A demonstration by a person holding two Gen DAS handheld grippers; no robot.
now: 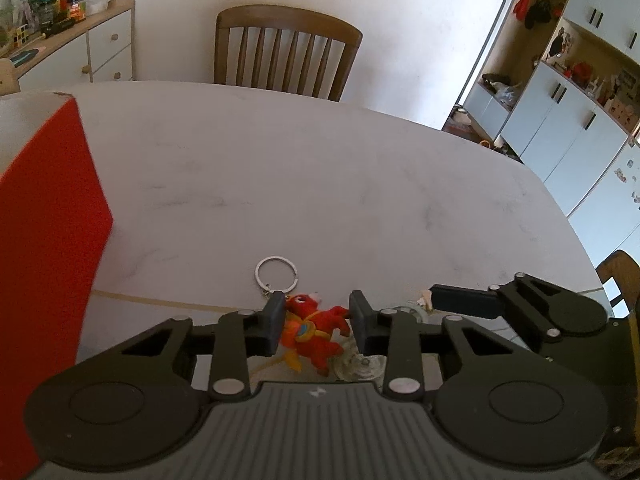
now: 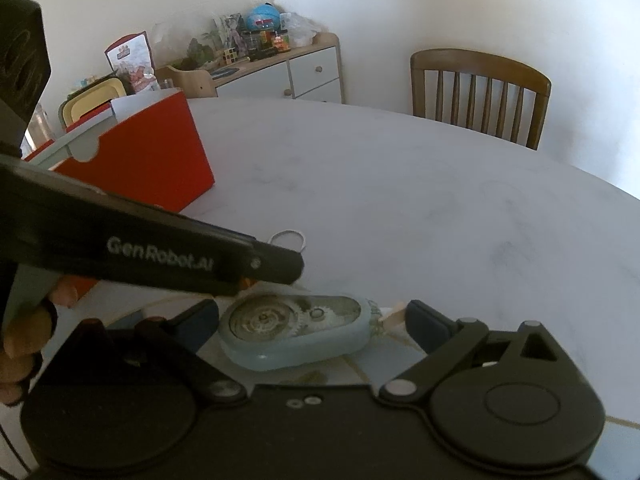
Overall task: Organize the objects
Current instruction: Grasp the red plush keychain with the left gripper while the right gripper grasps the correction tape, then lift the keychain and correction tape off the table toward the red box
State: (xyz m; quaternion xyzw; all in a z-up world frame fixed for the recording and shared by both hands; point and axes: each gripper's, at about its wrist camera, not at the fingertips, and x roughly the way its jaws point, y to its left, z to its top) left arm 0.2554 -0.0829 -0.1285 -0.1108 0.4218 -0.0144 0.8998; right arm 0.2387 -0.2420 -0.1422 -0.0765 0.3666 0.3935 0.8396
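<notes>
A red and orange figure keychain [image 1: 314,330] with a metal ring [image 1: 277,273] lies on the white table [image 1: 320,184]. My left gripper [image 1: 318,326] is open, its fingers on either side of the figure. A pale blue correction tape dispenser [image 2: 296,334] with clear gears lies on the table between the open fingers of my right gripper [image 2: 312,326]. The right gripper's finger [image 1: 466,300] shows at the right in the left wrist view. The left gripper's body [image 2: 160,252] crosses the right wrist view and hides the figure; only the ring [image 2: 289,239] shows.
A red box [image 1: 48,240] stands at the table's left, also in the right wrist view [image 2: 148,160]. A wooden chair [image 1: 284,52] stands behind the table. A sideboard [image 2: 288,68] with toys stands at the wall. White cabinets [image 1: 580,92] stand at the right.
</notes>
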